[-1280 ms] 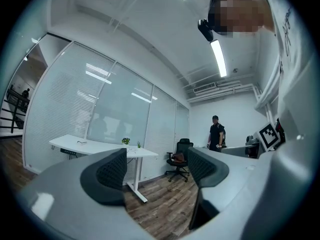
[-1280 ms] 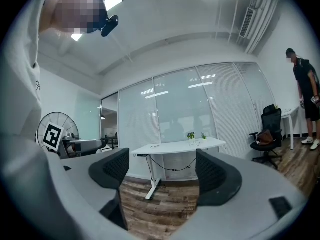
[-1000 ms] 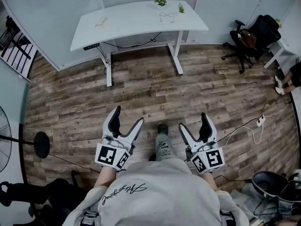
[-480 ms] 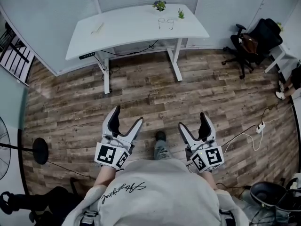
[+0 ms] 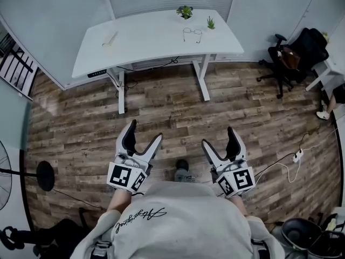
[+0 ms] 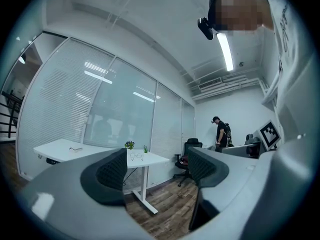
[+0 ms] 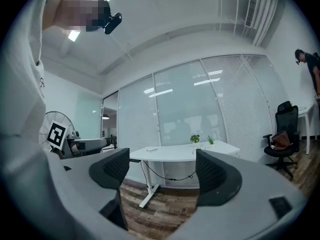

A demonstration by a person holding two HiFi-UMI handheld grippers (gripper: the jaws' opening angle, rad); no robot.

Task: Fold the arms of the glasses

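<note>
A pair of thin-framed glasses (image 5: pixel 192 34) lies on the far right part of the white desk (image 5: pixel 151 39), arms spread; it also shows small in the left gripper view as glasses (image 6: pixel 136 155). My left gripper (image 5: pixel 141 134) and right gripper (image 5: pixel 218 138) are both open and empty, held close to my body over the wooden floor, well short of the desk. A second pale item (image 5: pixel 109 39) lies on the desk's left part.
Two small potted plants (image 5: pixel 185 11) stand at the desk's back edge. A black office chair (image 5: pixel 294 50) sits at the right, a fan stand (image 5: pixel 38 175) at the left, a cable and power strip (image 5: pixel 297 155) on the floor. Another person (image 6: pixel 221 133) stands far off.
The desk has come a little nearer and lower in the head view as I step forward. Both grippers stay open and hold the same pose.
</note>
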